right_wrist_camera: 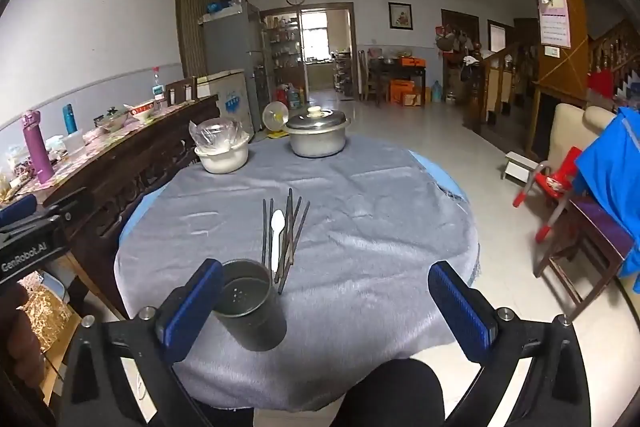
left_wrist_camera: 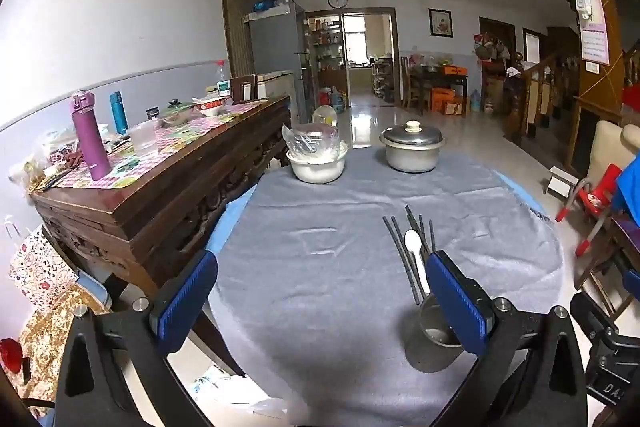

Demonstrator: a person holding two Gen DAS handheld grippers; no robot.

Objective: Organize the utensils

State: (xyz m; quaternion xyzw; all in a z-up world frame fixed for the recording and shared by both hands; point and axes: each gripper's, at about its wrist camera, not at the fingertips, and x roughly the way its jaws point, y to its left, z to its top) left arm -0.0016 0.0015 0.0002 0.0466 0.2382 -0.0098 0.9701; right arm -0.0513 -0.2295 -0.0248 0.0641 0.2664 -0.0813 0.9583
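Several dark chopsticks (right_wrist_camera: 287, 231) and a white plastic spoon (right_wrist_camera: 276, 237) lie in a bundle on the grey cloth of the round table (right_wrist_camera: 360, 219). An empty metal utensil cup (right_wrist_camera: 248, 303) with a perforated bottom stands upright just in front of them. My right gripper (right_wrist_camera: 326, 303) hovers open over the table's near edge, its left finger beside the cup. My left gripper (left_wrist_camera: 320, 303) is open too, further left; there the chopsticks (left_wrist_camera: 404, 251), spoon (left_wrist_camera: 416, 255) and cup (left_wrist_camera: 436, 327) show by its right finger, which hides part of the cup.
A lidded metal pot (right_wrist_camera: 318, 135) and a white bowl holding a plastic bag (right_wrist_camera: 222, 149) stand at the table's far side. A dark wooden sideboard (left_wrist_camera: 168, 195) with bottles flanks the left. A chair with blue cloth (right_wrist_camera: 608, 179) and a red stool stand at right. A dark knee (right_wrist_camera: 392, 391) shows below.
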